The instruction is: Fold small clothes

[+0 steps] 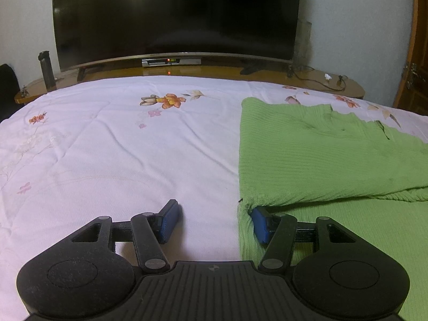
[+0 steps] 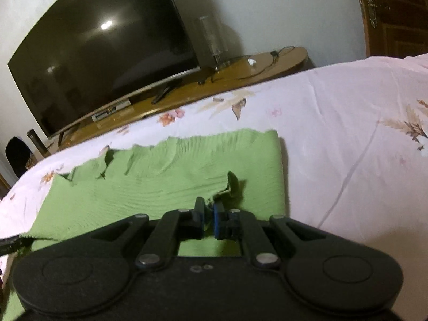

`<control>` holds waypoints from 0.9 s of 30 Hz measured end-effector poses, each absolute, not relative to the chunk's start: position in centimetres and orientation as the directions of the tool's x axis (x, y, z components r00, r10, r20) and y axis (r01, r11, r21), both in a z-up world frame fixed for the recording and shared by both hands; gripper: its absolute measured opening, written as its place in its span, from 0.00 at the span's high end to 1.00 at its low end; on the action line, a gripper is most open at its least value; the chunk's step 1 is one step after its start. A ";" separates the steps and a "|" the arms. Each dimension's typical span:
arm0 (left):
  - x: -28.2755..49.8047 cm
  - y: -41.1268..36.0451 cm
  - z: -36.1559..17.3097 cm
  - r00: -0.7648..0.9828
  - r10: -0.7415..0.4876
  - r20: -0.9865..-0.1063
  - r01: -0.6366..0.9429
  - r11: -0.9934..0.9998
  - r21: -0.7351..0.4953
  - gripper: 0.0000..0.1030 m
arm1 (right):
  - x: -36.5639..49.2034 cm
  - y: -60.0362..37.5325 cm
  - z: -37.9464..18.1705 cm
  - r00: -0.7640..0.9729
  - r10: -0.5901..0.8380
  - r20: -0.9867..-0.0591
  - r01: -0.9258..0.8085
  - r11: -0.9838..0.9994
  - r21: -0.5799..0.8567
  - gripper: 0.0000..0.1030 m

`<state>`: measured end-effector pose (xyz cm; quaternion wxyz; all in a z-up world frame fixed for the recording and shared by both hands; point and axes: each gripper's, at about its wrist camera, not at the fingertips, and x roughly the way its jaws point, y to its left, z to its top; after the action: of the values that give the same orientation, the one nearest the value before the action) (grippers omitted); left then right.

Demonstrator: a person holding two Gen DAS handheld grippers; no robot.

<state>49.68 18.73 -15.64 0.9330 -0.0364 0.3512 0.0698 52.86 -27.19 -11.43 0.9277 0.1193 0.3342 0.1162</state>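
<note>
A green ribbed knit garment (image 1: 321,155) lies on the bed at the right of the left wrist view, with a layer folded over itself near me. My left gripper (image 1: 215,222) stands open at the garment's near left edge. Its left pad (image 1: 169,220) rests over the bare sheet, and its right pad (image 1: 260,226) is tucked under the folded green edge. In the right wrist view the same garment (image 2: 165,182) spreads out ahead, its far edge ragged. My right gripper (image 2: 209,214) is shut on a pinch of the green cloth, and a small flap (image 2: 232,186) sticks up past the fingertips.
The bed has a pale pink floral sheet (image 1: 112,155). Behind it a wooden stand (image 1: 187,72) carries a large dark TV (image 1: 176,16), a set-top box (image 1: 171,61), a dark bottle (image 1: 46,71) and cables (image 1: 321,81). A wooden door (image 2: 396,13) stands at the far right.
</note>
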 end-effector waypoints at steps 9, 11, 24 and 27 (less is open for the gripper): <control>45.4 19.5 -12.3 0.817 -0.025 -0.577 -0.082 0.984 -0.159 0.45 | 53.2 -27.5 -11.7 0.702 0.312 -0.640 -0.189 0.948 0.255 0.77; 47.0 18.4 -11.8 0.822 -0.082 -0.564 -0.032 0.982 -0.189 0.59 | 52.5 -27.7 -11.0 0.729 0.314 -0.608 -0.191 0.947 0.259 0.79; 52.1 14.8 -14.8 0.776 0.019 -0.631 -0.008 1.000 0.020 0.74 | 53.0 -26.0 -12.3 0.724 0.304 -0.620 -0.201 0.952 0.231 0.81; 53.3 14.8 -12.7 0.808 -0.023 -0.588 0.014 1.000 -0.019 0.74 | 53.2 -26.7 -11.7 0.751 0.295 -0.590 -0.189 0.953 0.236 0.79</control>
<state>53.28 14.81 -12.75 0.9509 -0.0066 0.3094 -0.0097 53.23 -26.66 -11.73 0.9322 0.0811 0.3279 0.1297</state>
